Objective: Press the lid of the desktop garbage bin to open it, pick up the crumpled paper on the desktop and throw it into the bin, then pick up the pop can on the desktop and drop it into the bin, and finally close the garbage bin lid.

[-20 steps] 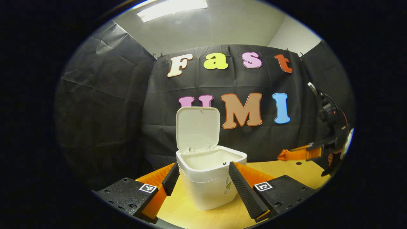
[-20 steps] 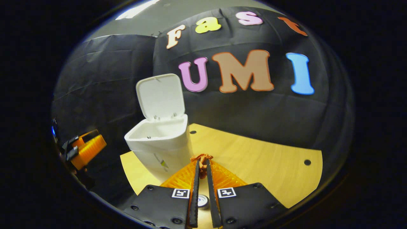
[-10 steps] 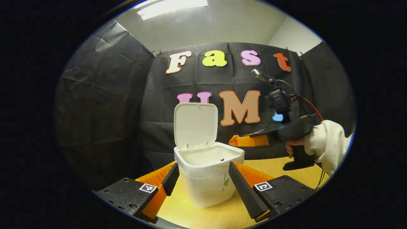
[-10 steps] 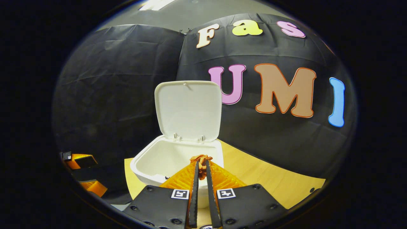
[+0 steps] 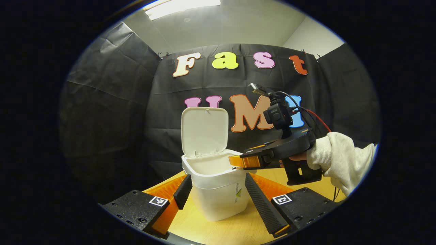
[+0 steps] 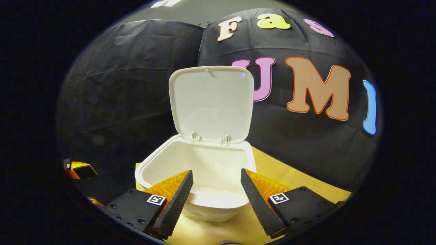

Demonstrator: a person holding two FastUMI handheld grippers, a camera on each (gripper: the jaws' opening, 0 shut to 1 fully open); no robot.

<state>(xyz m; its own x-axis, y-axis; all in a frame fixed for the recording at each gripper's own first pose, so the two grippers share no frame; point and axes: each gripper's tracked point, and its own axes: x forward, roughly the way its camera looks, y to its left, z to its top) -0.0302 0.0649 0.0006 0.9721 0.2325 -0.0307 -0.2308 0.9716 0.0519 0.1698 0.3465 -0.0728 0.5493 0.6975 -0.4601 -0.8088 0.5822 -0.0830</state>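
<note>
The white desktop bin stands on the wooden table with its lid swung upright. My left gripper is open just in front of it, one finger to each side of the bin's body and not touching it. A hand in a pale sleeve holds my right gripper with its fingertips over the bin's right rim. In the right gripper view the bin gapes below my right gripper, which is open with nothing between its fingers. The lid stands straight behind. The bin's white inside shows no paper from here.
The wooden tabletop runs to the right of the bin and has a curved front edge. Black cloth walls close off the back and the left. My left gripper sits low at the far left of the right gripper view.
My right gripper moved left over the bin's mouth and opened. The orange crumpled paper it was pinching is gone from its fingers. My left gripper has hardly moved.
</note>
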